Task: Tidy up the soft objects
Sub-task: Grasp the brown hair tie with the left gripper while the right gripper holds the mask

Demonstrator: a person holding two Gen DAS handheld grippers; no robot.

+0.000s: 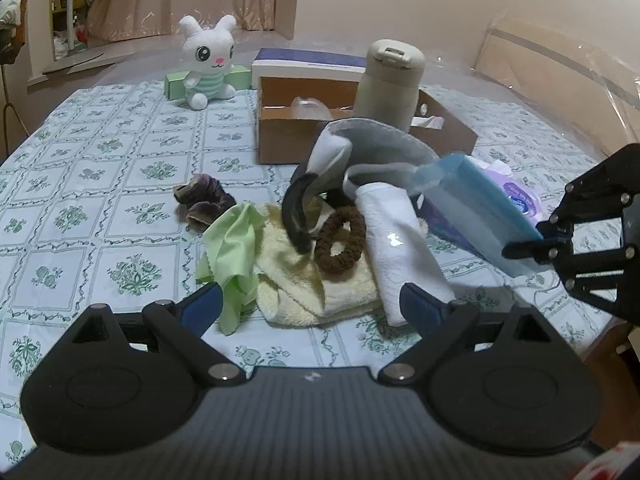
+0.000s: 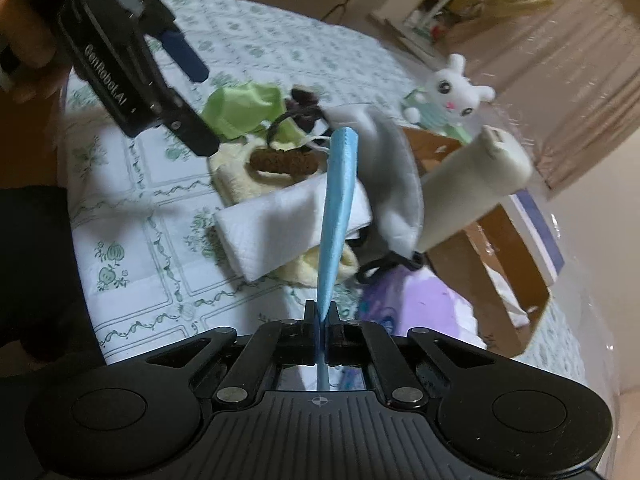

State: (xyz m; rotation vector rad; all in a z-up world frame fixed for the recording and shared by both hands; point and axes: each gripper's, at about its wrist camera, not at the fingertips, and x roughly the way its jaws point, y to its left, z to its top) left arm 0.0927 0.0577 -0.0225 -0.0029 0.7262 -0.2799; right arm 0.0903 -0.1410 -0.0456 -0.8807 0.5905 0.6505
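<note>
A pile of soft things lies on the floral tablecloth (image 1: pixel 100 208): a green cloth (image 1: pixel 236 248), a yellow towel (image 1: pixel 304 292), a brown scrunchie (image 1: pixel 340 240), a folded white cloth (image 1: pixel 396 248) and a grey mask (image 1: pixel 372 148). A purple scrunchie (image 1: pixel 204 200) lies to the left. My right gripper (image 2: pixel 322 316) is shut on a blue face mask (image 2: pixel 338 200) and holds it above the table; it shows at the right of the left wrist view (image 1: pixel 520 250). My left gripper (image 1: pixel 310 304) is open just before the pile.
A cardboard box (image 1: pixel 288 136) stands behind the pile with a beige thermos (image 1: pixel 390 80) in it. A white plush bunny (image 1: pixel 208 64) sits by a green box (image 1: pixel 176 84) at the back. A purple wipes pack (image 1: pixel 520 196) lies at the right.
</note>
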